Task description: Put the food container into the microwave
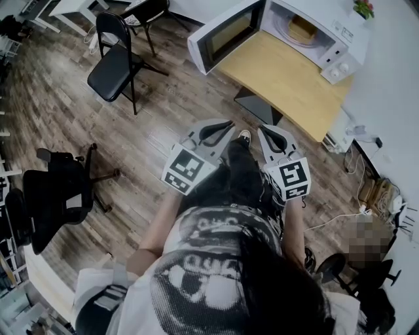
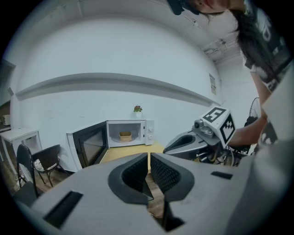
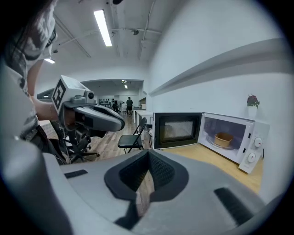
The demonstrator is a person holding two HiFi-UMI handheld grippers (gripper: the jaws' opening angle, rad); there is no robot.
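Note:
A tan round food container (image 1: 302, 29) sits on the turntable inside the white microwave (image 1: 335, 40), whose door (image 1: 226, 36) hangs open to the left. The microwave stands at the far end of a wooden table (image 1: 288, 82). The left gripper view shows the container (image 2: 125, 136) far ahead, and so does the right gripper view (image 3: 223, 139). My left gripper (image 1: 227, 125) and right gripper (image 1: 266, 131) are held close to my body, well short of the table. Both are shut, with nothing between the jaws (image 2: 149, 160) (image 3: 148, 158).
A black folding chair (image 1: 118, 59) stands on the wooden floor to the left of the table. Lower left there is a black office chair (image 1: 55, 196). A small plant (image 1: 364, 8) tops the microwave. Cables and a power strip (image 1: 366, 190) lie by the right wall.

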